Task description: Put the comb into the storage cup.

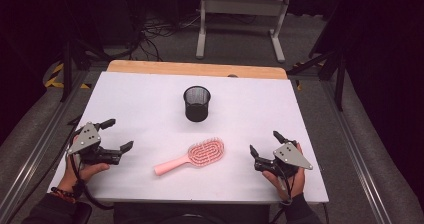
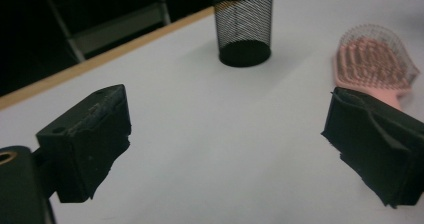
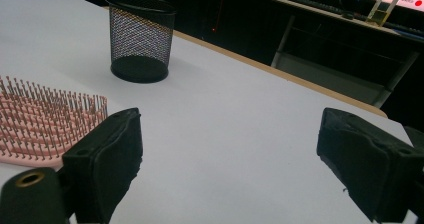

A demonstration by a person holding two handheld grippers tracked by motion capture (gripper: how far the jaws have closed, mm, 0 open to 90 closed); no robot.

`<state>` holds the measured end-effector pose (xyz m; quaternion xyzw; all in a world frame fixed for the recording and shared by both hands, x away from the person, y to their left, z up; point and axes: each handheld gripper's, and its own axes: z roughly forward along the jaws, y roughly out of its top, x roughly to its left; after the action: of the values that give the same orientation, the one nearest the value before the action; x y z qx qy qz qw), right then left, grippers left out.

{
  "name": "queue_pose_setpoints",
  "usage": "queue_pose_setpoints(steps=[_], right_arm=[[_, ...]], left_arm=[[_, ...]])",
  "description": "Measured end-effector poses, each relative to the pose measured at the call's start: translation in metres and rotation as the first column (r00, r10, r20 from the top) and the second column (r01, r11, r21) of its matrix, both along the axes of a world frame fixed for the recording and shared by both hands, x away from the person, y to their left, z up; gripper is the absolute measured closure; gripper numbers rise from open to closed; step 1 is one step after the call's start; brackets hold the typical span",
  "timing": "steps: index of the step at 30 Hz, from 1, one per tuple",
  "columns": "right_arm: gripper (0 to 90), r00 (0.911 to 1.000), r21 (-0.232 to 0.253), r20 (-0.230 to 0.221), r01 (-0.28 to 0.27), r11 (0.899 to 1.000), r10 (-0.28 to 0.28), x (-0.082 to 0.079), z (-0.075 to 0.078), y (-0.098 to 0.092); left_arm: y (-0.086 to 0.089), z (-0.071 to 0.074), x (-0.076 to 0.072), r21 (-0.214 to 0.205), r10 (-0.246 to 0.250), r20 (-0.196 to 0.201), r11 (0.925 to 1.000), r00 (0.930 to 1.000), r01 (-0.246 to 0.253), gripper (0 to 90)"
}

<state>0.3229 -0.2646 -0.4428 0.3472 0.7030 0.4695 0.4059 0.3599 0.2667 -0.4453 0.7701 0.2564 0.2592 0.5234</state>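
Both tongs — left (image 1: pixel 116 135), right (image 1: pixel 263 143) — spread, empty. Risk: pink plastic hairbrush (image 1: pixel 192 156) skids on white counter (image 1: pixel 150 99), tips black mesh cup (image 1: pixel 196 103).

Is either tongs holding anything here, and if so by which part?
Nothing is held. Left tongs and right tongs stand open, apart from the brush.

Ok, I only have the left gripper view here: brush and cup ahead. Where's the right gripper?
Observer: The right gripper is at the table's front right, open, nothing between its jaws.
Reviewer: Which way does the brush handle point?
Observer: The brush handle points front-left, toward the person's left hand.
Reviewer: Anything beyond the table?
Observer: A bottle stands on a desk, seen in the right gripper view.
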Motion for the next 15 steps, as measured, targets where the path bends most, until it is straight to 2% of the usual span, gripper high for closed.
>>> queue_pose_setpoints(steps=[3, 6, 9, 10, 11, 12, 15], right_arm=[[11.7, 1.0000, -0.010, -0.005, -0.001, 1.000, 0.001, 0.000, -0.001, 0.000], [11.7, 1.0000, -0.013, -0.006, -0.002, 1.000, 0.002, -0.001, -0.001, 0.000], [12.1, 0.9999, -0.010, 0.008, 0.007, 1.000, -0.007, -0.001, 0.001, 0.001], [12.3, 0.9996, -0.006, 0.023, 0.019, 1.000, -0.019, -0.002, 0.002, 0.001], [12.3, 0.9994, -0.002, 0.028, 0.020, 1.000, -0.020, -0.002, 0.003, 0.001], [12.2, 0.9993, -0.001, 0.031, 0.020, 1.000, -0.020, -0.002, 0.003, 0.001], [12.1, 0.9997, -0.006, 0.019, 0.017, 1.000, -0.017, -0.003, 0.002, 0.000]], left_arm=[[-0.006, -0.004, -0.001, 0.043, -0.024, 0.005, 0.9988, 0.9997, 0.024, 5.8], [-0.010, -0.006, -0.003, 0.036, -0.052, 0.001, 0.9980, 0.9987, 0.052, 6.1], [-0.014, -0.010, -0.005, 0.059, -0.073, 0.014, 0.9957, 0.9972, 0.072, 6.0], [-0.015, -0.011, -0.005, 0.049, -0.083, 0.007, 0.9953, 0.9965, 0.083, 6.2], [-0.016, -0.012, -0.005, 0.033, -0.114, -0.014, 0.9929, 0.9934, 0.114, 6.2], [-0.017, -0.013, -0.005, 0.030, -0.121, -0.013, 0.9922, 0.9926, 0.121, 6.5], [-0.022, -0.013, -0.005, 0.045, -0.125, -0.022, 0.9911, 0.9920, 0.125, 6.8]])
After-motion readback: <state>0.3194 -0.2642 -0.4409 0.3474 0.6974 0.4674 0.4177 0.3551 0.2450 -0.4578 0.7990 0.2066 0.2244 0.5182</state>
